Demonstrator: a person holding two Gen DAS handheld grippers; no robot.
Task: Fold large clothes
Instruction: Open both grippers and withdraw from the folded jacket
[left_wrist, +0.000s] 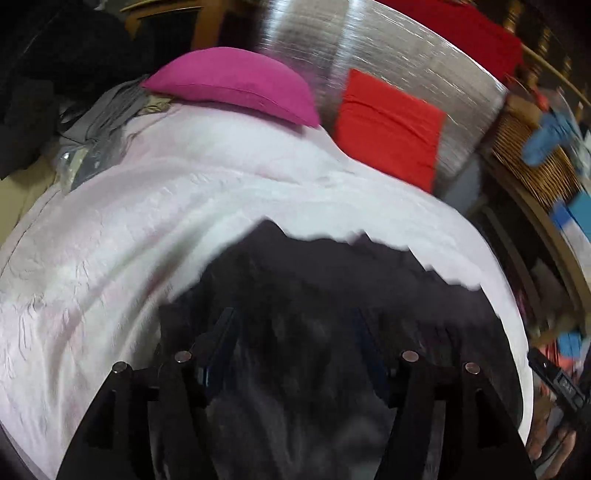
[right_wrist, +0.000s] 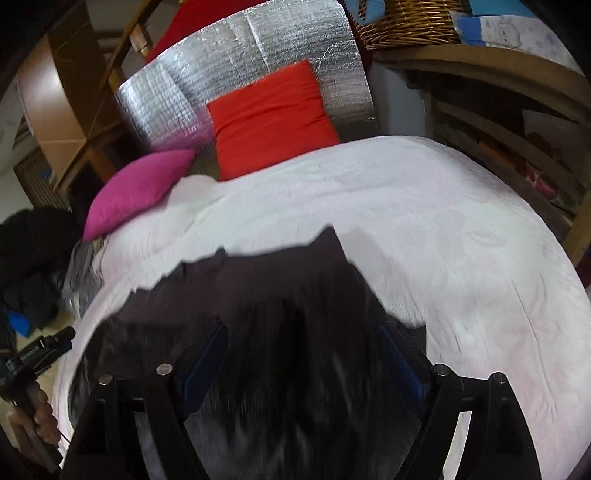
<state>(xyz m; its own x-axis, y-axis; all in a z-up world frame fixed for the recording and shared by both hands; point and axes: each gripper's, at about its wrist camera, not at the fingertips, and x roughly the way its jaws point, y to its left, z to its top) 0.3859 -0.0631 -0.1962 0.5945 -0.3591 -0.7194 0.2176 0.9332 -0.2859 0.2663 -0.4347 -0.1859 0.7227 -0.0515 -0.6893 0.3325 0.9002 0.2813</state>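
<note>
Dark garment is lying flat on the white bedspread, below the pink pillow and red pillow. Both grippers, left and right, are hovering over it, jaws apart, gripping nothing.

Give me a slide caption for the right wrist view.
Right gripper, jaws open, above a dark garment lying on the white bedspread, pink and red pillows beyond.

Left gripper: black angular finger arms, four silver round bolts, blue pads, blurred; right gripper same build; a hand grips a black handle beside it, seemingly bare.
</note>
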